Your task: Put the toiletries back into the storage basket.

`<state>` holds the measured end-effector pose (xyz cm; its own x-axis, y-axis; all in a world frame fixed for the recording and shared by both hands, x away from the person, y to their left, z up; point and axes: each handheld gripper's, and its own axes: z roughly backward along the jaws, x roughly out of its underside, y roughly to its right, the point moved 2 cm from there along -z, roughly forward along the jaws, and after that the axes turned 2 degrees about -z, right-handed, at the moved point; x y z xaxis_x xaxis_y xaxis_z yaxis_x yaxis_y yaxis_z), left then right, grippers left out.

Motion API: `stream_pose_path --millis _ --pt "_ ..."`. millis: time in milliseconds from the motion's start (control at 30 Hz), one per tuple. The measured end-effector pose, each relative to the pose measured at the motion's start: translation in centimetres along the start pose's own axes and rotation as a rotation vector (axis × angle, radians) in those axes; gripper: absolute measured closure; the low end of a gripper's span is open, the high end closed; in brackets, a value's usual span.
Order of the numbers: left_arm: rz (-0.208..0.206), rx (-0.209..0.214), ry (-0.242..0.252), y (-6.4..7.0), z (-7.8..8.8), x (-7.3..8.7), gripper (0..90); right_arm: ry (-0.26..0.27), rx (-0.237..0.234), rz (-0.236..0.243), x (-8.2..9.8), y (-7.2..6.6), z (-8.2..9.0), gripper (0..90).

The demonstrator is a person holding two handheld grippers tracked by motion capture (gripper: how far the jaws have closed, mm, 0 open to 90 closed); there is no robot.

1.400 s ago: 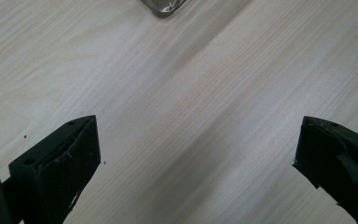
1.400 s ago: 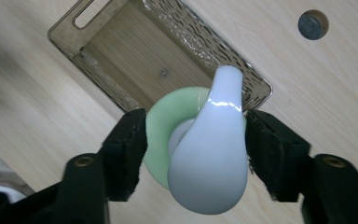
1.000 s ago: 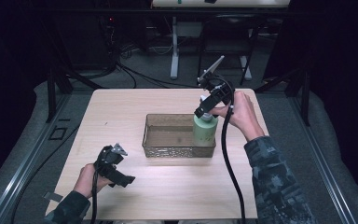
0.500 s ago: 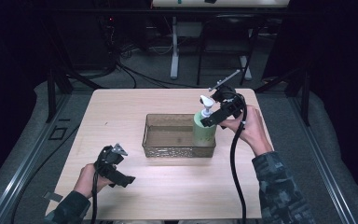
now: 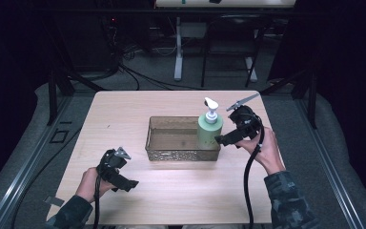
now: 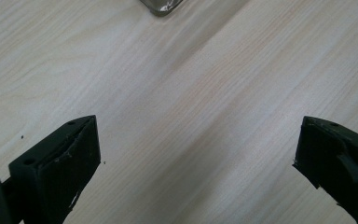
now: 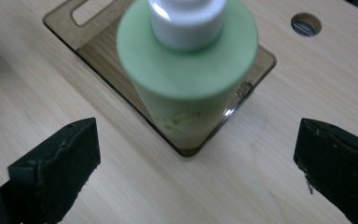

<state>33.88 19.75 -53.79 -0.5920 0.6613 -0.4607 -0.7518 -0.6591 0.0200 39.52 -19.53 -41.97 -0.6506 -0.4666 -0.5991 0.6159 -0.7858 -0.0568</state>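
Observation:
A green pump bottle (image 5: 209,130) with a white pump head stands upright in the right end of a clear brownish tray (image 5: 171,151) at the table's middle. Just to its right, my right gripper (image 5: 223,140) is open and points at the bottle's lower body. In the right gripper view the bottle (image 7: 186,79) stands ahead of the wide-apart jaws of the right gripper (image 7: 198,140), not between them, inside the tray (image 7: 70,25). Near the front left of the table my left gripper (image 5: 127,184) is open over bare wood, holding nothing. The left gripper (image 6: 198,140) faces a corner of the tray (image 6: 161,5).
The pale wooden table (image 5: 124,109) has bare room left of and behind the tray. A round hole in the table (image 7: 306,24) lies beyond the tray. Each gripper trails a black cable (image 5: 248,186) toward the front edge. Dark floor and stands surround the table.
My right gripper has come down and drawn back to the right from the bottle's top. The bottle stays upright in the tray. The left gripper has not moved.

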Motion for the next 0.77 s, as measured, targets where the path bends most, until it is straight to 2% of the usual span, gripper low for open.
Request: stream_pose_path --millis 333,367,600,767 --pt "-0.005 0.001 -0.006 0.0 -0.2 0.0 0.0 0.007 0.003 -0.073 3.8 1.9 -2.0 0.6" --pt "-0.005 0.001 -0.006 0.0 -0.2 0.0 0.0 -0.012 0.004 -0.091 4.4 2.4 -2.5 0.4" --pt "-0.006 -0.002 -0.007 -0.2 -0.1 0.0 0.0 -0.053 0.005 -0.14 6.3 3.7 -4.5 0.3" --pt "-0.005 0.001 -0.007 -0.2 -0.2 0.0 0.0 -0.061 -0.001 -0.153 6.7 4.1 -4.8 0.3"
